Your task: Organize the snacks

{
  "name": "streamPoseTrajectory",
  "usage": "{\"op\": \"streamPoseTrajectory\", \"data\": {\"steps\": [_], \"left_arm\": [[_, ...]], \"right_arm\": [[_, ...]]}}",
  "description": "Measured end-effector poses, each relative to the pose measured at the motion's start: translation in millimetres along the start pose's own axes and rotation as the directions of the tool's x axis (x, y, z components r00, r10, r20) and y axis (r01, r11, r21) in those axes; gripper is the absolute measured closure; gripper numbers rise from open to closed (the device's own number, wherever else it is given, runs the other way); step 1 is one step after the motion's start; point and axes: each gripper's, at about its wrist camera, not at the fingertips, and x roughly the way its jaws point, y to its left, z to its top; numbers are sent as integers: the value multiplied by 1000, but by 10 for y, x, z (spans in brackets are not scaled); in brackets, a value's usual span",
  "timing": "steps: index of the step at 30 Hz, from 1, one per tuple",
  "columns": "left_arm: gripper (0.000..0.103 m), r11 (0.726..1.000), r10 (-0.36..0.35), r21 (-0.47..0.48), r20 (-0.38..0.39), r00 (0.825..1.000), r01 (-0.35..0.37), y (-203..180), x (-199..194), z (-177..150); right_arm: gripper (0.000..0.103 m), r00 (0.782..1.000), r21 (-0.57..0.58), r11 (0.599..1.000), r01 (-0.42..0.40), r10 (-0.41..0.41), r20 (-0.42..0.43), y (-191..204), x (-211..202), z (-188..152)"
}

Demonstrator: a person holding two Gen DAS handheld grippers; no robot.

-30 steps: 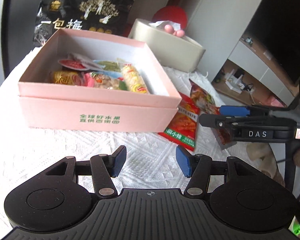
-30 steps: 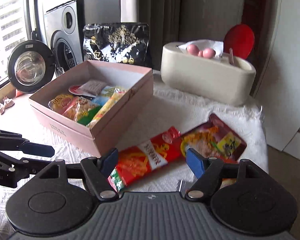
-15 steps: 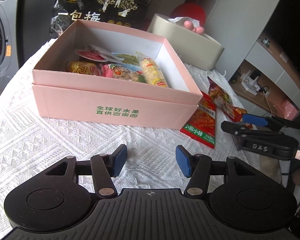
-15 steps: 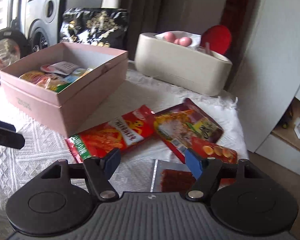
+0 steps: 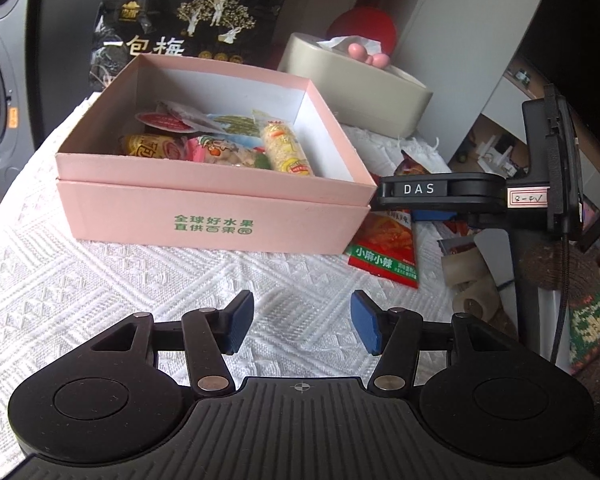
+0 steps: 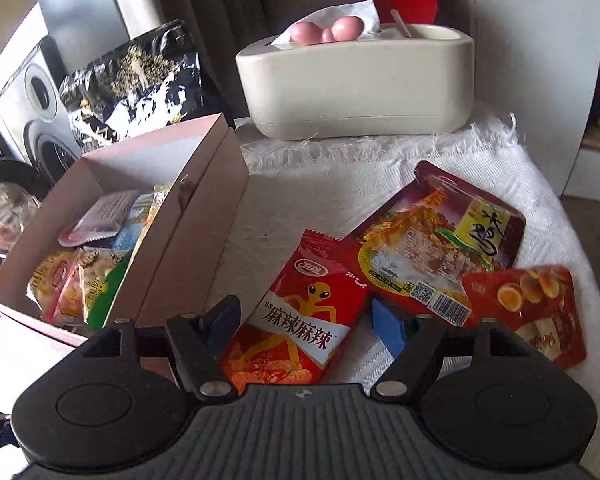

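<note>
My right gripper [image 6: 304,322] stands spread, pinching nothing; the red packet [image 6: 296,316] lies flat between its pads, its near end under them, just beside the pink box [image 6: 196,216]. If I close now I may only skid off the slick film, or catch the bigger pouch [image 6: 432,248] that overlaps the packet's far corner and drag it along. My left gripper [image 5: 302,326] is spread too and empty, over bare cloth [image 5: 100,280] in front of the box, well apart from any snack.
</note>
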Motion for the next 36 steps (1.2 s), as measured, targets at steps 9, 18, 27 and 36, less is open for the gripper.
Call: {"op": "streamPoseTrajectory", "data": {"steps": [9, 18, 27, 36], "left_arm": [[44, 999, -12, -30, -5, 1000, 11, 66, -29, -33], [44, 999, -38, -7, -15, 999, 38, -96, -110, -75], [44, 995, -74, 62, -79, 994, 79, -476, 64, -198], [44, 993, -41, 105, -82, 996, 50, -515, 46, -231]], "right_arm": [[45, 998, -215, 975, -61, 60, -14, -24, -302, -302], [56, 935, -207, 913, -352, 333, -121, 101, -814, -746], [12, 994, 110, 993, -42, 30, 108, -828, -805, 82], [3, 998, 258, 964, 67, -68, -5, -974, 142, 547]]}}
